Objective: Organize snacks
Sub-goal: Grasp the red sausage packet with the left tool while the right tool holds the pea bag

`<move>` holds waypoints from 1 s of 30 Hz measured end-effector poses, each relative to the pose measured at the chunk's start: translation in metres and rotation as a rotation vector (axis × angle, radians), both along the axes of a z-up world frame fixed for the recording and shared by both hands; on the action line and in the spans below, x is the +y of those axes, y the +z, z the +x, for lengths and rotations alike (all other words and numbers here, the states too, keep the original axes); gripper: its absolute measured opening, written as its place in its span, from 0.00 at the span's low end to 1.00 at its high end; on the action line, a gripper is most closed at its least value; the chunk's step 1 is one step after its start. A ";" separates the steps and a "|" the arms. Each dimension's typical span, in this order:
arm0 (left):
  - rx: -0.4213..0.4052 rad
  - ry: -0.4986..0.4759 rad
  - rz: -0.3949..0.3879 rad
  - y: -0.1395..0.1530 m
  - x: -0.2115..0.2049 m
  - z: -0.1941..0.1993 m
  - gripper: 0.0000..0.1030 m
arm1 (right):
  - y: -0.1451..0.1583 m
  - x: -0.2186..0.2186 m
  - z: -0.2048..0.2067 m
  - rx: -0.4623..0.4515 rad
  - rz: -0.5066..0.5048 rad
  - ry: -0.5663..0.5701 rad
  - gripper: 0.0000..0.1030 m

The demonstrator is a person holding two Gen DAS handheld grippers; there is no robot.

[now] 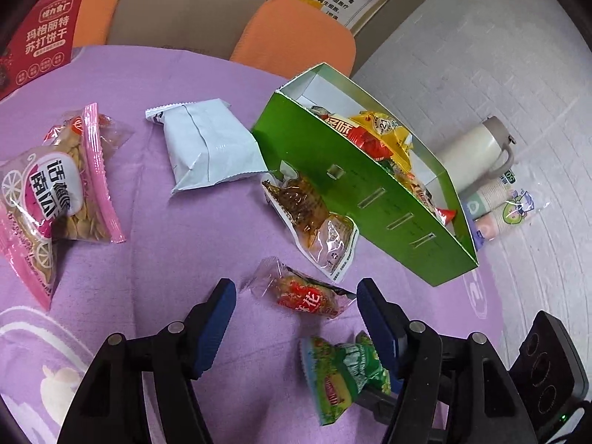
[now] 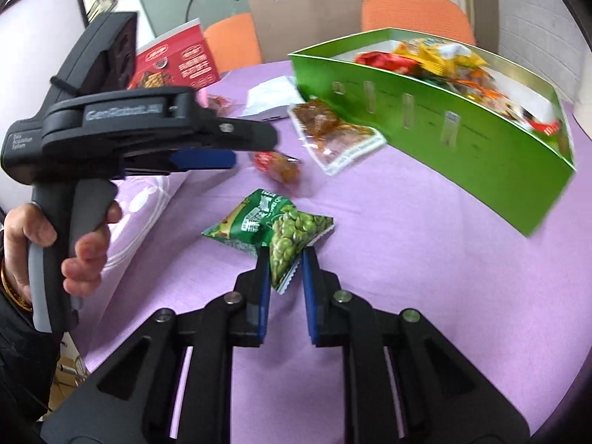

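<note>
The right hand-held gripper (image 2: 284, 259) is clamped on the corner of a small green foil packet of green peas (image 2: 281, 229), its blue pads pressing the packet's serrated edge from both sides; the rest of the packet hangs forward over the purple cloth-covered tabletop (image 2: 388, 240), and from this angle I cannot tell whether it touches the cloth. The left hand-held gripper (image 1: 296, 303) hovers with its jaws spread wide, empty, just above a small clear-wrapped snack with a red label (image 1: 309, 296), which lies on the cloth between the blue fingertips without touching them. In the left wrist view the green pea packet (image 1: 342, 370) shows low, beside the right-hand finger.

A long green cardboard box (image 1: 364, 203) with an open top stands at the right of the tabletop, already holding a heap of red, yellow and orange snack packets (image 1: 377, 137). Against its near wall lies a clear bag of brown dried snack (image 1: 310, 218). Further left rest a pale blue-white sealed pouch (image 1: 207, 144) and two pink-edged bags of pale seeds (image 1: 48, 192), the two overlapping. A red cracker box (image 1: 40, 33) stands at the far left edge. On the floor beyond the box sit a cream thermos jug (image 1: 477, 148) and a sleeve of paper cups (image 1: 499, 207).
</note>
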State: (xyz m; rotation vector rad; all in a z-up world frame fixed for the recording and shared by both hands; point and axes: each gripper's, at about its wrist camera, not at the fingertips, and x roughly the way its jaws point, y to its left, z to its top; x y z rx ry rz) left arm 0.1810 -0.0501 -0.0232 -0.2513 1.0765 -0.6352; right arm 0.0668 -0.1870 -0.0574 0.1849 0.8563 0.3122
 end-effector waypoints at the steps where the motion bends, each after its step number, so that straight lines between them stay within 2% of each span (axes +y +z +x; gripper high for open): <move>1: -0.001 -0.002 0.002 0.001 0.000 -0.001 0.67 | -0.001 -0.008 -0.003 0.001 0.013 -0.021 0.17; 6: -0.020 -0.003 0.044 0.004 -0.014 -0.002 0.65 | 0.001 -0.031 -0.013 0.003 0.042 -0.081 0.17; 8: -0.009 0.005 0.065 0.000 -0.019 0.000 0.50 | 0.005 -0.033 -0.020 -0.001 0.044 -0.092 0.17; 9: -0.008 0.007 0.082 -0.002 -0.022 0.001 0.36 | 0.005 -0.034 -0.020 -0.001 0.045 -0.095 0.17; 14: -0.023 0.019 0.075 -0.002 -0.024 -0.003 0.28 | 0.003 -0.039 -0.021 -0.003 0.061 -0.103 0.17; 15: -0.017 0.013 0.060 -0.001 -0.025 -0.003 0.02 | 0.004 -0.040 -0.022 -0.005 0.066 -0.103 0.17; 17: 0.006 0.006 0.015 0.000 -0.022 -0.003 0.02 | 0.005 -0.040 -0.023 -0.010 0.069 -0.101 0.17; 23: -0.050 0.007 0.012 0.016 -0.024 -0.008 0.02 | 0.010 -0.047 -0.025 -0.029 0.061 -0.118 0.17; 24: -0.065 -0.010 0.003 0.020 -0.026 -0.010 0.06 | 0.012 -0.050 -0.028 -0.033 0.054 -0.128 0.17; 26: -0.096 -0.085 -0.003 0.029 -0.040 -0.016 0.25 | 0.014 -0.057 -0.032 -0.039 0.042 -0.153 0.17; 27: -0.119 -0.113 0.012 0.032 -0.047 -0.019 0.40 | 0.015 -0.061 -0.034 -0.041 0.038 -0.167 0.17; 28: -0.153 -0.140 0.035 0.036 -0.056 -0.022 0.47 | 0.015 -0.067 -0.037 -0.044 0.036 -0.185 0.17; 30: -0.194 -0.196 0.070 0.038 -0.074 -0.026 0.48 | 0.016 -0.079 -0.042 -0.042 0.033 -0.222 0.17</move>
